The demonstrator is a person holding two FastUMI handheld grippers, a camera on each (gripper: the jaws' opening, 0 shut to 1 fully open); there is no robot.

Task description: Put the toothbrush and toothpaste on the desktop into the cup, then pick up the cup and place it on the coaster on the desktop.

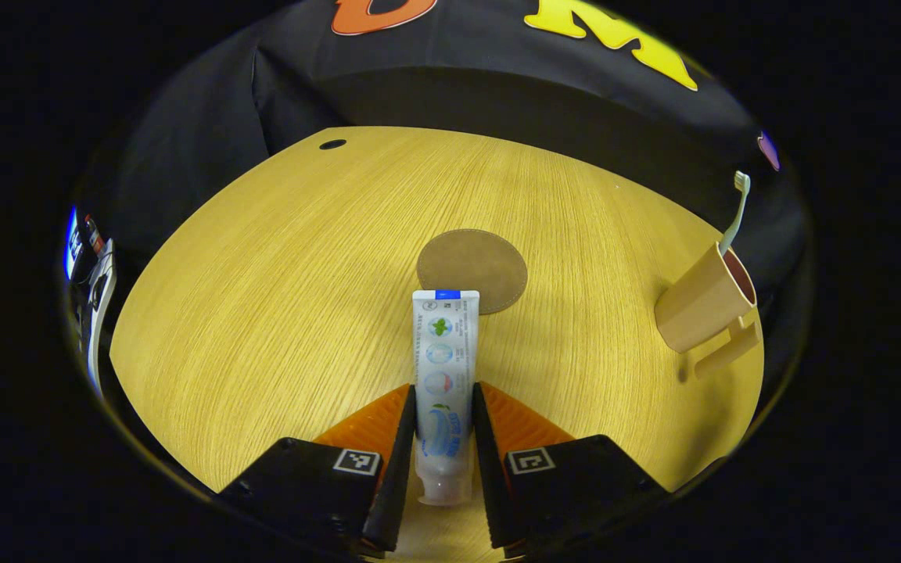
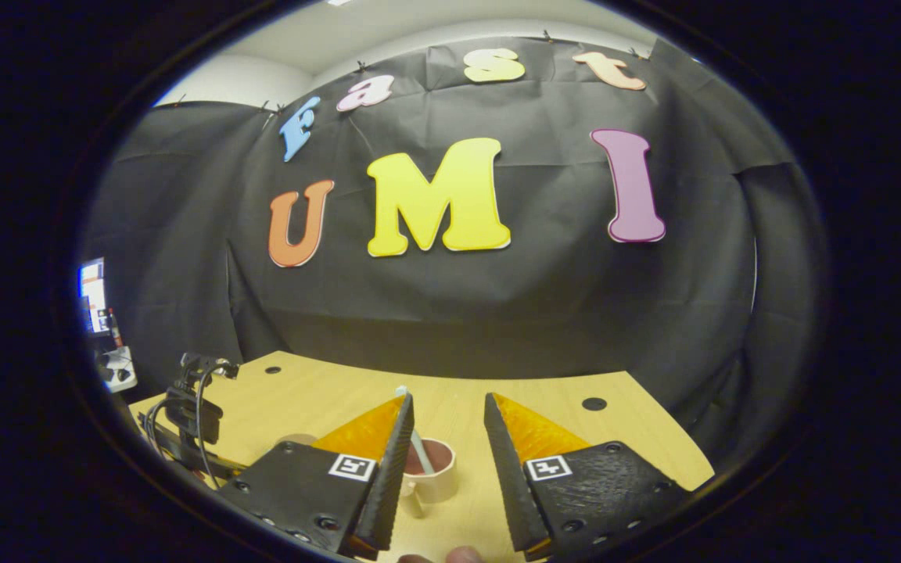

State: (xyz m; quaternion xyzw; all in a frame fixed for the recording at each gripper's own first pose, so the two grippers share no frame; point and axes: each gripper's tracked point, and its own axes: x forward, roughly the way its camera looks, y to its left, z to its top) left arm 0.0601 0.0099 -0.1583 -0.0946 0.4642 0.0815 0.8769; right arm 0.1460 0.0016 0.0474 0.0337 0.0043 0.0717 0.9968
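A white toothpaste tube point(image 1: 445, 352) points away from me, cap end nearest the camera. My left gripper point(image 1: 444, 391) is shut on it, a finger pressed against each side. Just beyond the tube's far end a round brown coaster point(image 1: 472, 270) lies on the wooden desktop point(image 1: 278, 297). At the right, a tan cup point(image 1: 702, 303) with a handle holds a white toothbrush point(image 1: 736, 211), head up. My right gripper point(image 2: 448, 400) hangs open above that cup point(image 2: 435, 473), with the toothbrush point(image 2: 419, 447) leaning by the left finger. A sliver of the coaster point(image 2: 298, 439) shows to the left.
The desktop has small dark holes point(image 1: 332, 144) point(image 2: 594, 403) near its back edge, and black cloth hangs behind it. Equipment with a lit screen point(image 1: 91, 281) stands off the table's left side. A cabled black device point(image 2: 194, 418) sits over the left of the desk. A fingertip point(image 2: 462, 555) shows at the bottom.
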